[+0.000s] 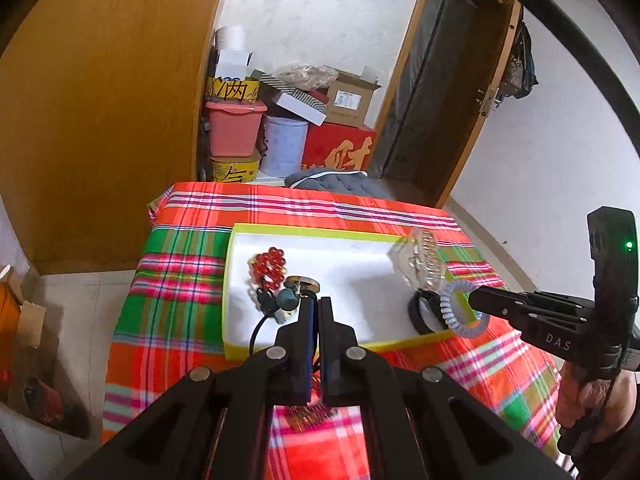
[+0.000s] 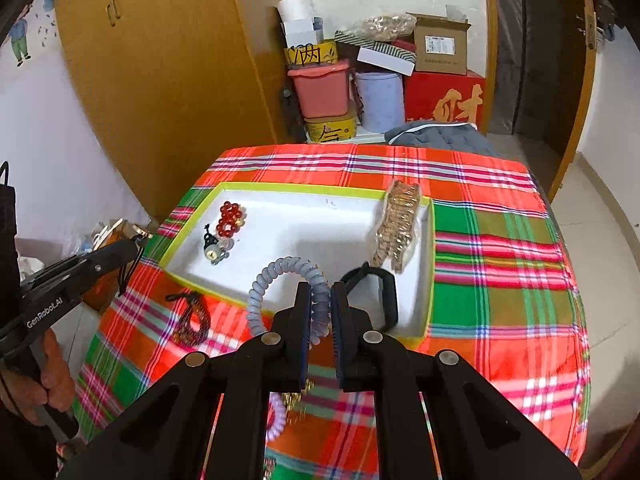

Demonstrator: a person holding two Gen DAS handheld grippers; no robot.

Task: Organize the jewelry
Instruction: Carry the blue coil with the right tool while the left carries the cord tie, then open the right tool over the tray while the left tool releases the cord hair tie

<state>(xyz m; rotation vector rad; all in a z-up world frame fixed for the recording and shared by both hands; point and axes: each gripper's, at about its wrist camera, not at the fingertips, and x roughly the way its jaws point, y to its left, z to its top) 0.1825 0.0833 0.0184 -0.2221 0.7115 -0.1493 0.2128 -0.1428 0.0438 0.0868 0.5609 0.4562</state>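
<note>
Right hand-held gripper (image 2: 320, 296) clenches the spiral hair tie (image 2: 280, 280), its loop upright.

A plaid cloth (image 2: 496, 248) in red, green, pink and white is covering the tabletop. The shallow box (image 2: 320, 190) is showing a lime-yellow rim and a white floor. Red beads (image 2: 230, 218) are glowing beside a gold chain (image 2: 396, 228) and a black band (image 2: 386, 292). A pale lavender-blue coil (image 2: 280, 270) is curling before the black right hand-held gripper (image 2: 320, 320).
</note>
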